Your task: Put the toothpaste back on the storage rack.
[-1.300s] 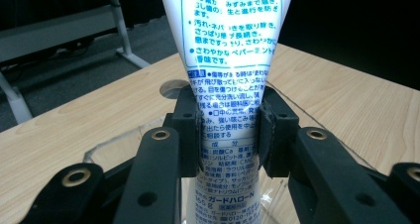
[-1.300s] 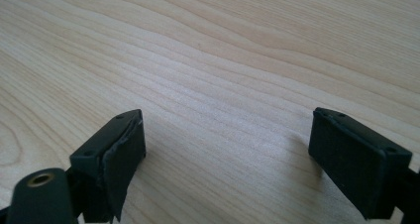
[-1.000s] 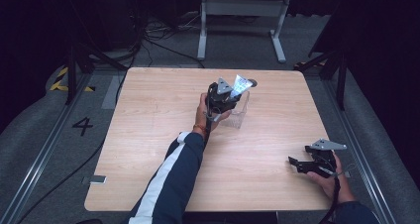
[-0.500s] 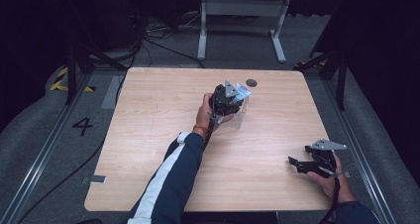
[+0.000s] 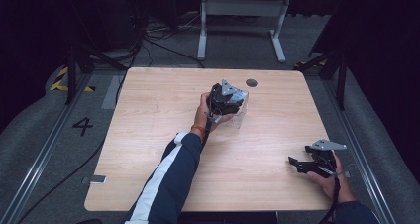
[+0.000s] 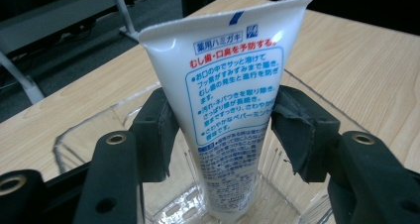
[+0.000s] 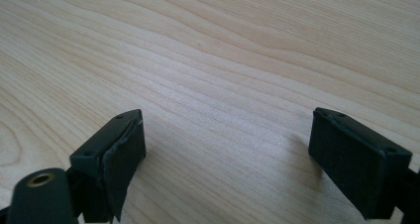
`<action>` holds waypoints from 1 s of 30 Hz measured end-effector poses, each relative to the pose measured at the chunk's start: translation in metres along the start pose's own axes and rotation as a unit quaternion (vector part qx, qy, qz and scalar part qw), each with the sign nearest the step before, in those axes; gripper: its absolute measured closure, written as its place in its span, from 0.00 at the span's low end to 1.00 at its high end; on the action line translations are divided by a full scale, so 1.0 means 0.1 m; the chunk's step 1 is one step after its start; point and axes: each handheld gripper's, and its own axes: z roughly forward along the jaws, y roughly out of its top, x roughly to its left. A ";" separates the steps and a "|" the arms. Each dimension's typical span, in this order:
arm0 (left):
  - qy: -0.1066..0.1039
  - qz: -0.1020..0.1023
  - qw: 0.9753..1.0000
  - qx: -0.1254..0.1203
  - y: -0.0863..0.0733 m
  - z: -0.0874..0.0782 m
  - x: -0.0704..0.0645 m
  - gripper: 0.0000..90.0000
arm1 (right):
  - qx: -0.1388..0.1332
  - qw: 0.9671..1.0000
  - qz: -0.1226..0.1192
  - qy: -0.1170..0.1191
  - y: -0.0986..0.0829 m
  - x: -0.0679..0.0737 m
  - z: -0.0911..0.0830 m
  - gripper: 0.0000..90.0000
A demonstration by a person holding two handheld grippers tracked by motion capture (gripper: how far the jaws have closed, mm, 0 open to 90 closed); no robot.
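Left hand-held gripper (image 6: 220, 135) pinches a white toothpaste tube (image 6: 233, 110) upright, cap end down in a clear plastic container (image 6: 89, 130) at frame centre, we judge so it stands. Right hand-held gripper (image 7: 225, 154) rests spread, empty, on the bench (image 7: 223, 60), lower right, probably idle.

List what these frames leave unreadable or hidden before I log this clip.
- Tube: its cap end is cut off by the bottom edge of the left gripper view.
- Clear container: in the high view the left gripper covers its inside.
- Dark round spot on the table: too small to identify.
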 end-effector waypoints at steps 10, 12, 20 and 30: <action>0.000 -0.014 1.000 -0.012 0.02 -0.16 0.05 0.44 | 0.000 1.000 0.000 0.000 0.00 0.00 0.00 0.16; 0.000 -0.016 1.000 -0.017 0.01 -0.20 0.06 0.44 | 0.000 1.000 0.000 0.000 0.00 0.00 0.00 0.16; 0.003 0.000 1.000 -0.022 0.01 -0.39 0.08 0.43 | 0.000 1.000 0.000 0.000 0.00 0.00 0.00 0.16; 0.005 0.016 1.000 -0.007 -0.05 -0.63 0.08 0.41 | 0.000 1.000 0.000 0.000 0.00 0.00 0.00 0.16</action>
